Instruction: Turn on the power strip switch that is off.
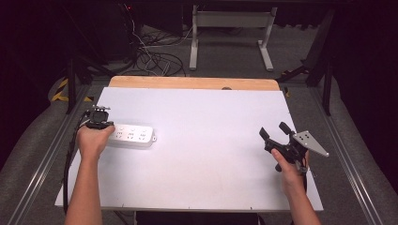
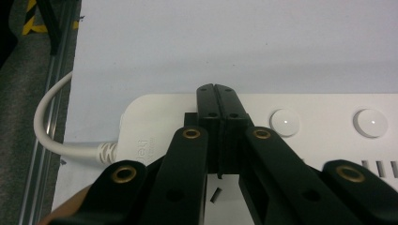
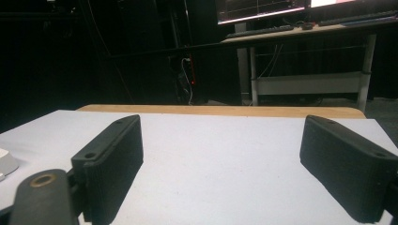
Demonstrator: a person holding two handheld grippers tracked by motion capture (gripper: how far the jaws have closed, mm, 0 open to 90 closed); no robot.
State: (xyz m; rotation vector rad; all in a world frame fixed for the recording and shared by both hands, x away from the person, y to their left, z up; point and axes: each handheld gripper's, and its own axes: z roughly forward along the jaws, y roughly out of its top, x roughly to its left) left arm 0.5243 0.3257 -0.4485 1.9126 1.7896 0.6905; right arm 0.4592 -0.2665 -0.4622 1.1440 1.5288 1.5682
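High view: white power strip (image 1: 133, 135) lies on white counter (image 1: 202, 154), near its left edge. Left gripper (image 1: 97, 118) rests at strip's left end, left hand (image 1: 94, 139) just beside strip. Right gripper (image 1: 274, 132) held over counter's right side, well apart from strip, fingers spread.

Left gripper view: fingers (image 2: 209, 105) pressed together, nothing between, tips over strip's cable end; grey cable (image 2: 54, 126) curves off counter edge.

Right gripper view: fingers (image 3: 115, 161) wide apart over bare counter.

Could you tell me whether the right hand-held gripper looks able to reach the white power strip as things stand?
Probably yes: the right hand-held gripper stands open, with bare table between it and the power strip.
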